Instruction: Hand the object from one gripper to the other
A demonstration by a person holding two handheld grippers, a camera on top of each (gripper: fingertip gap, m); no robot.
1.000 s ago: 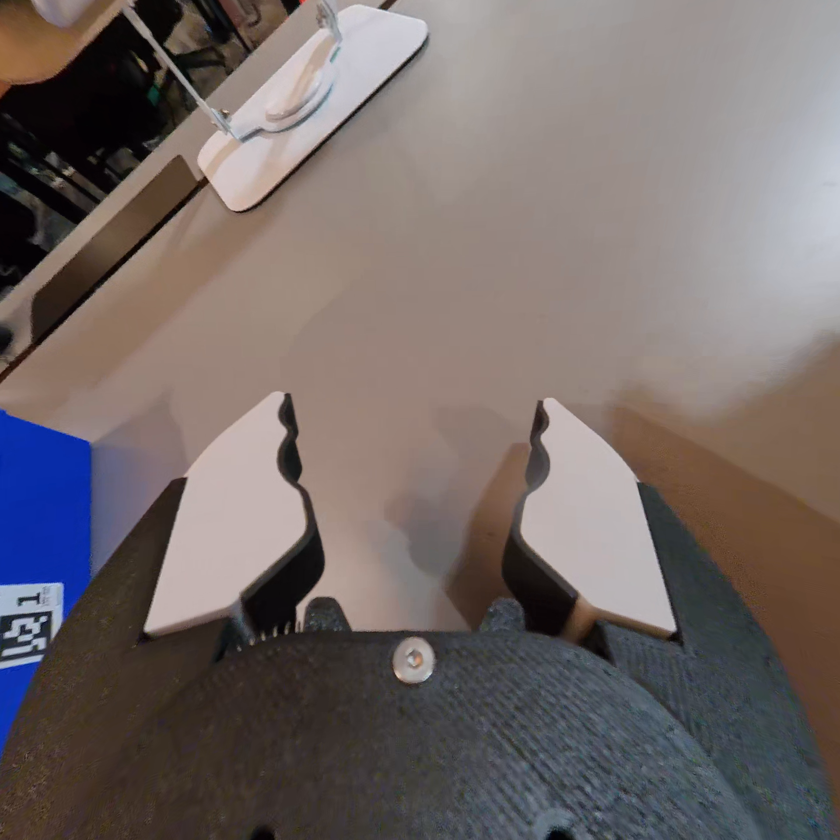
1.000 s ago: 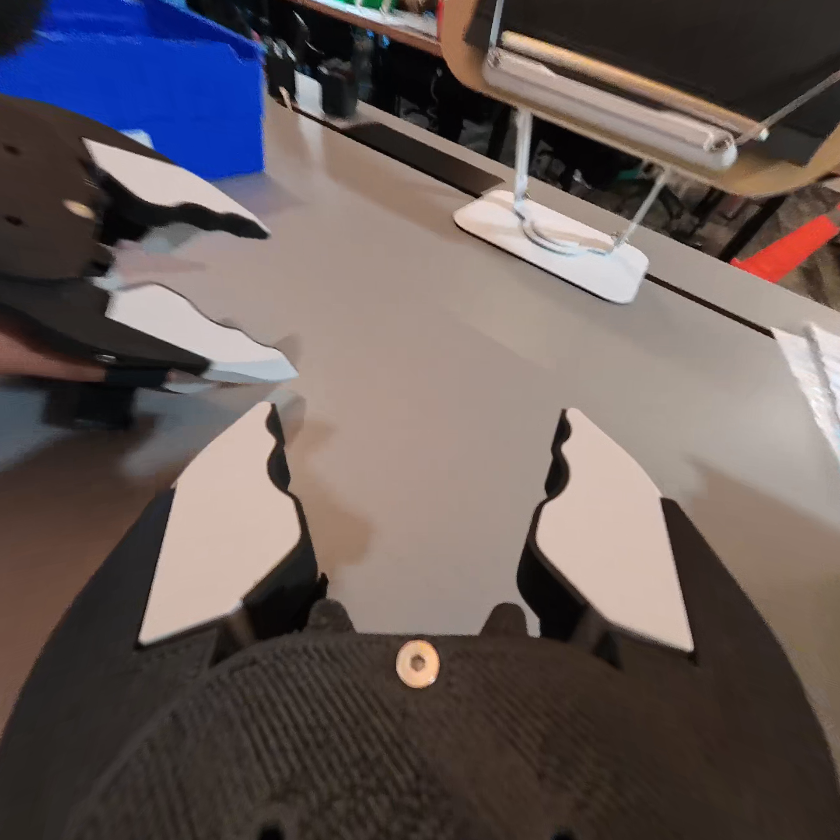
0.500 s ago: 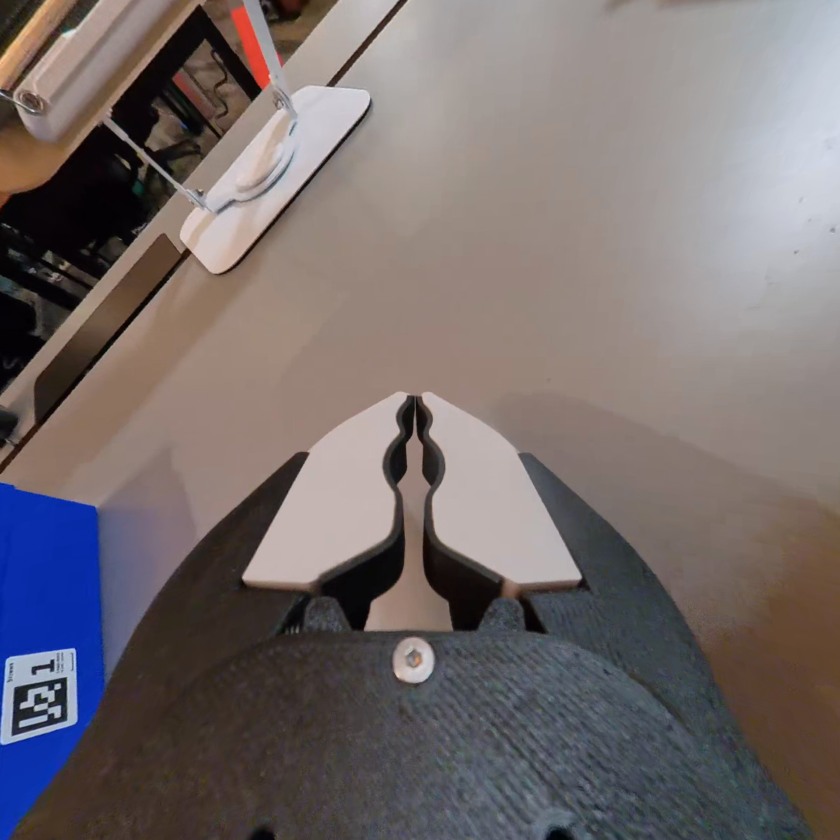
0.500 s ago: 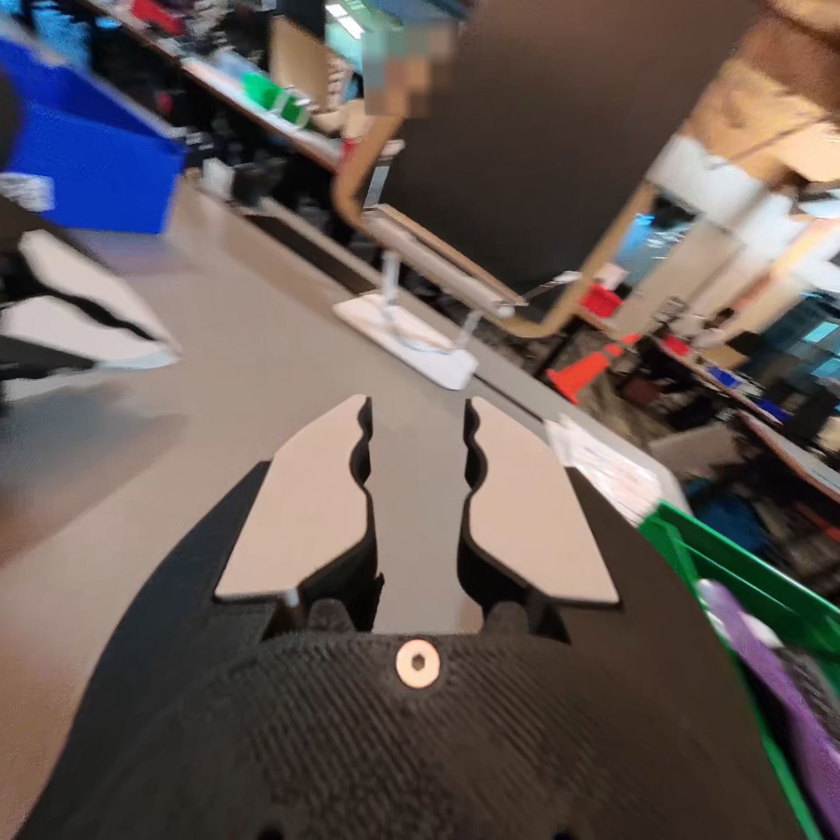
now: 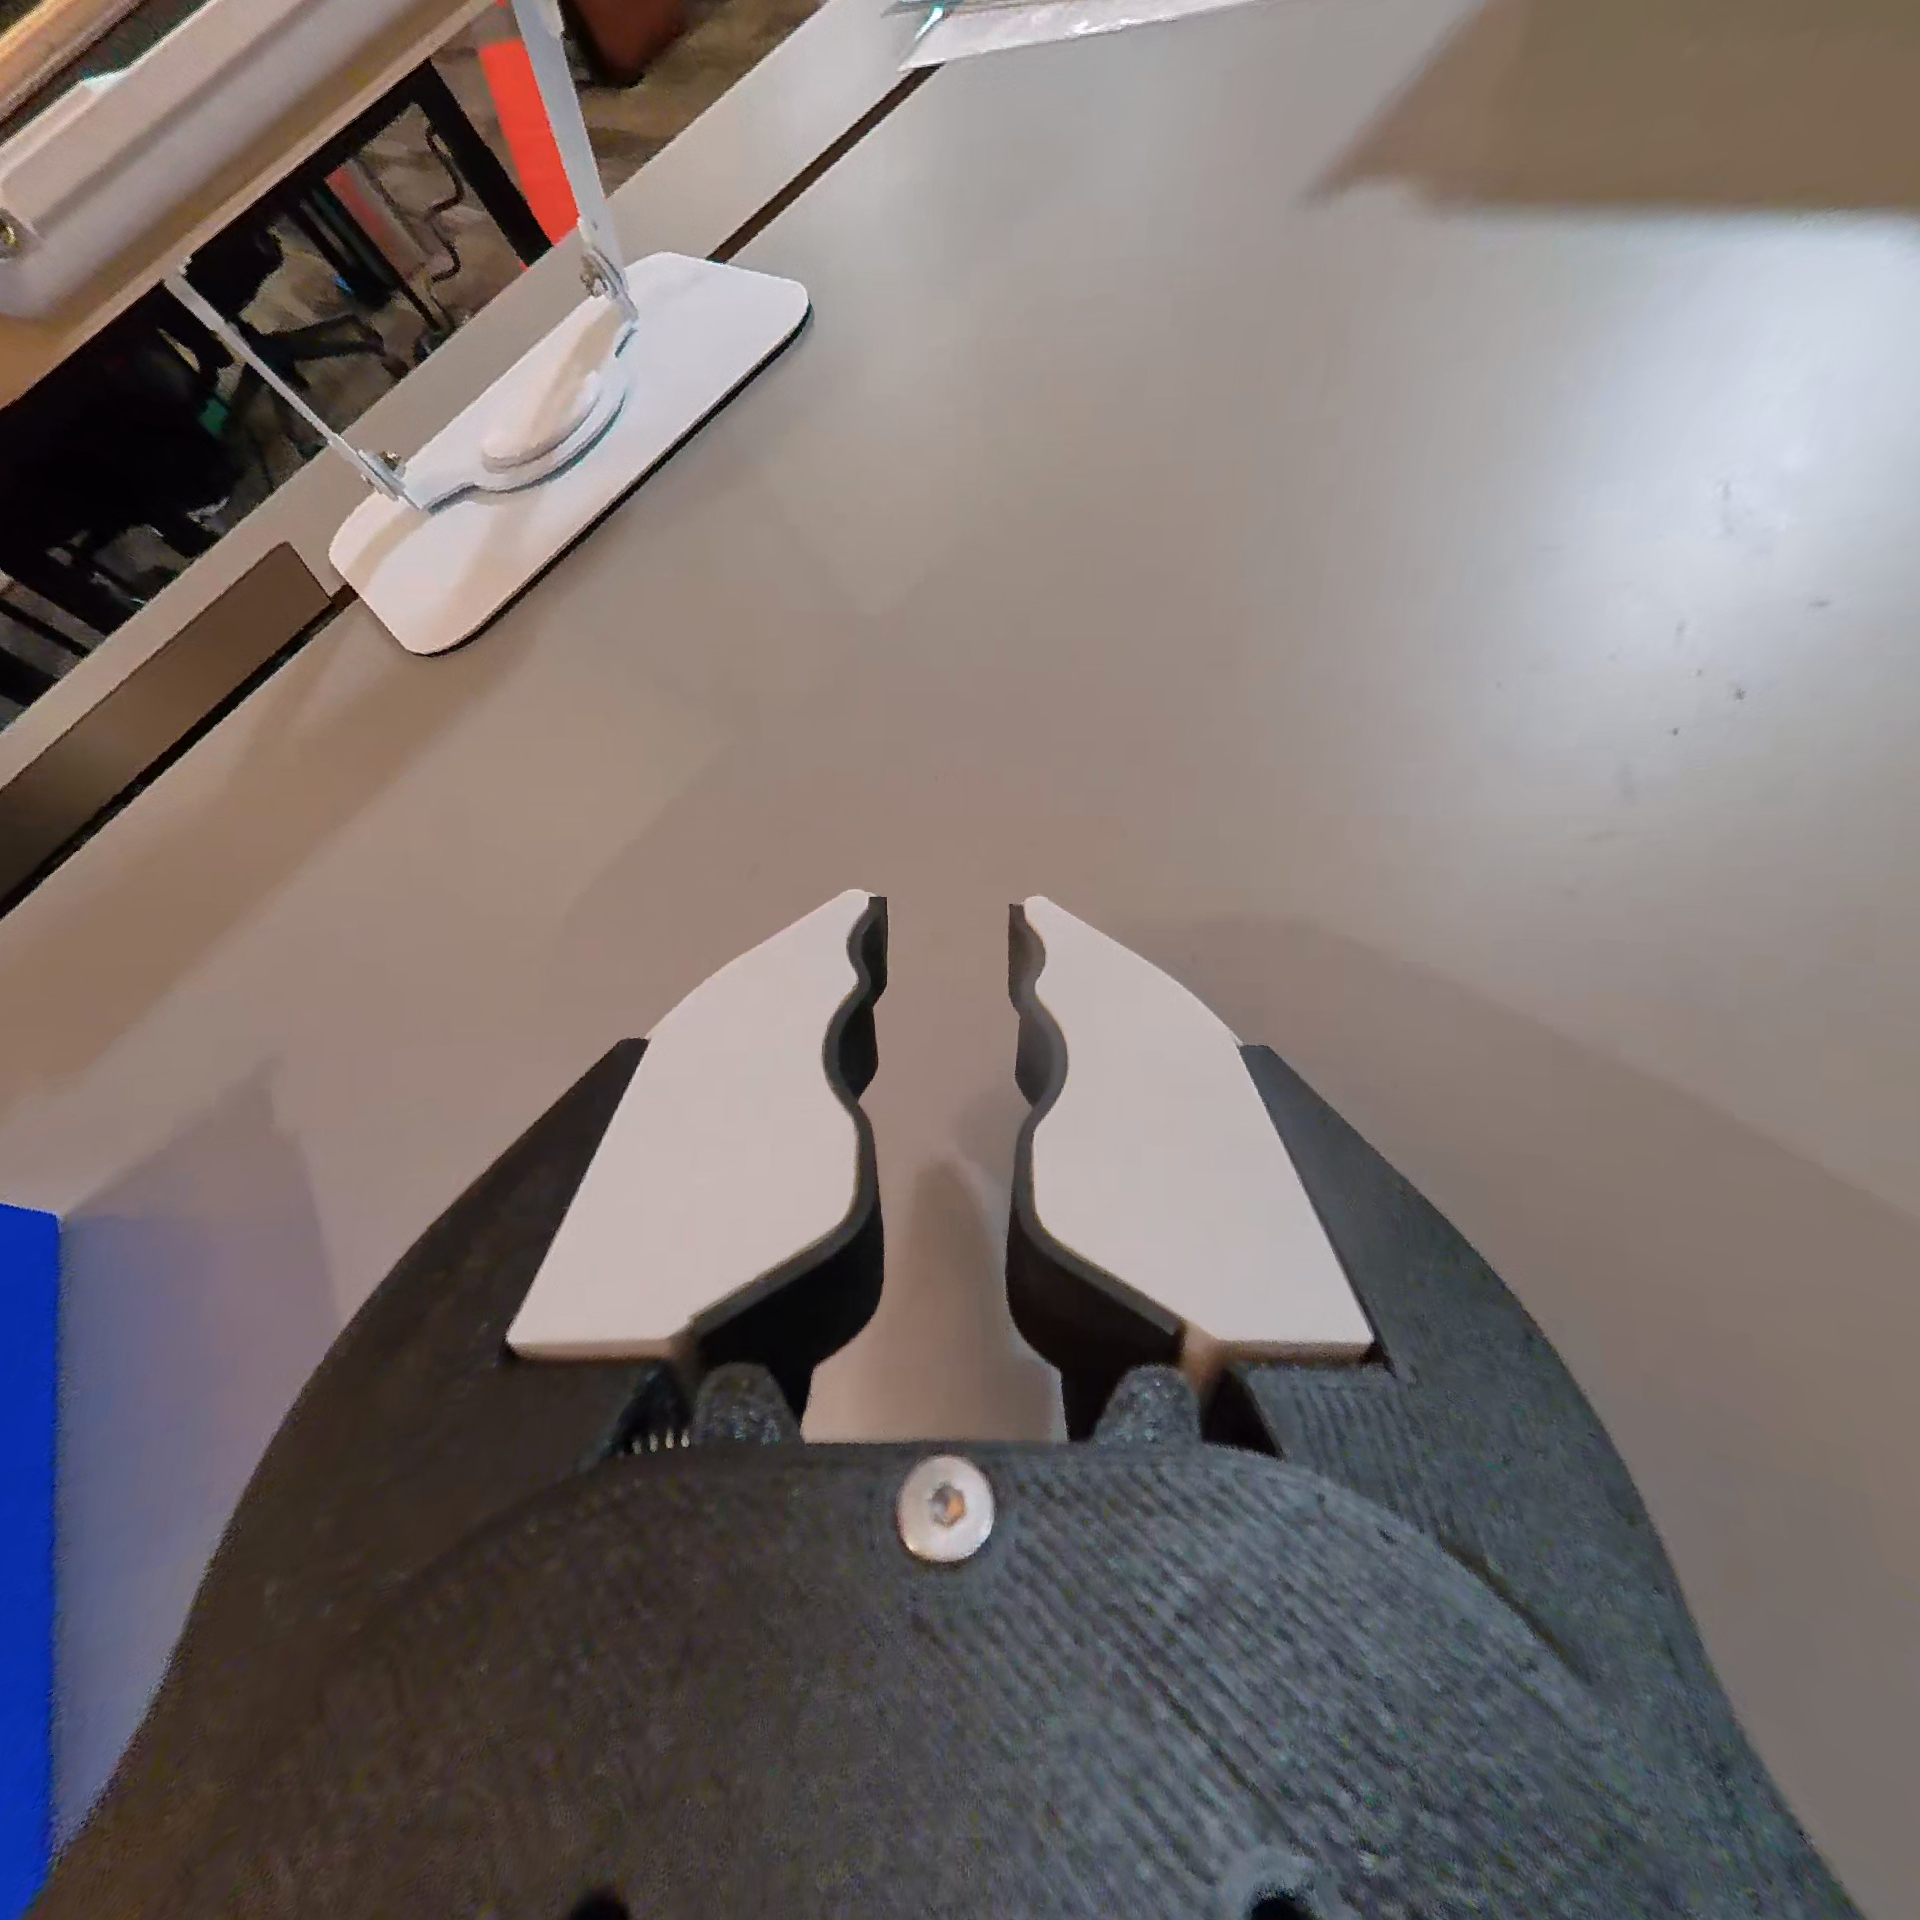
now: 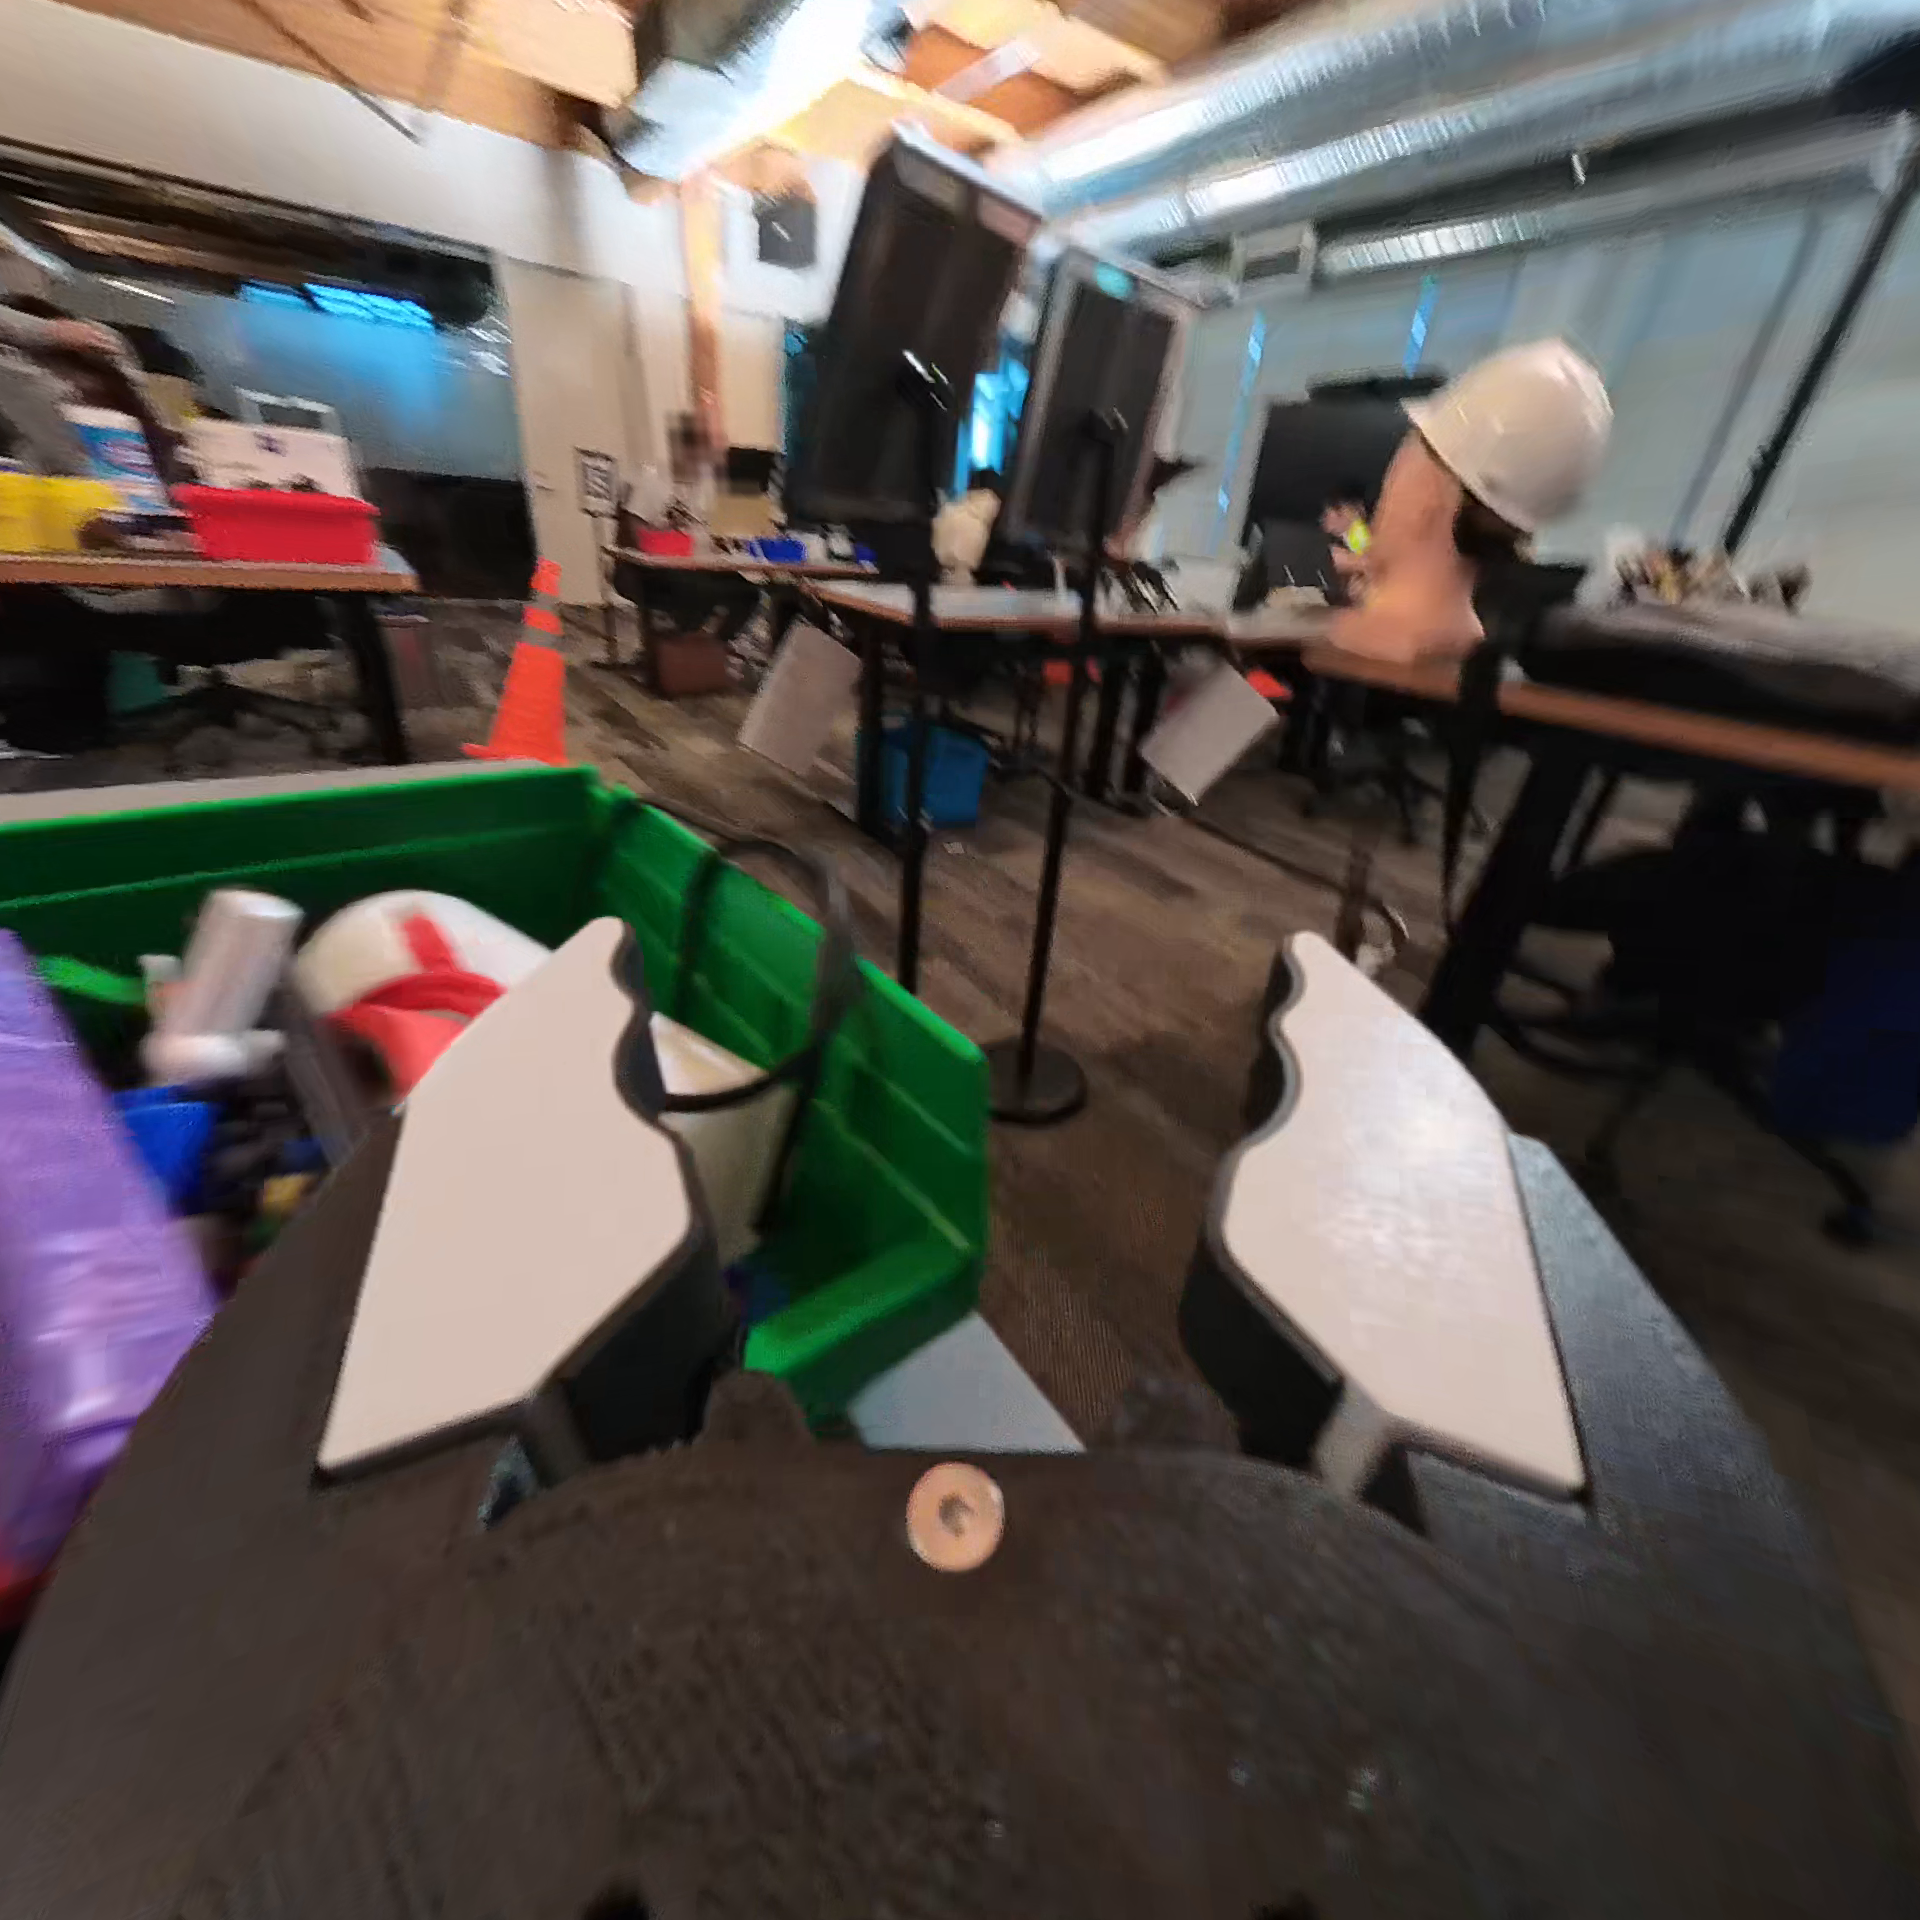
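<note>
My left gripper hangs over the bare grey table with a narrow gap between its jaws and nothing between them. My right gripper is wide open and empty at the table's right end, next to a green bin full of mixed objects: a purple item, a white and red item and a silver tube. No object is held by either gripper. The right wrist view is blurred by motion.
A white lamp base stands at the table's far left edge. A blue bin sits at the left. Papers lie at the far end. Beyond the table's right end are floor stands, an orange cone and other desks. My hands' fingertips stand some 60 cm from each other.
My left gripper shut from wide open, then reopened slightly. My right gripper swung right from the table centre to the green bin, narrowing midway and opening wide again.
</note>
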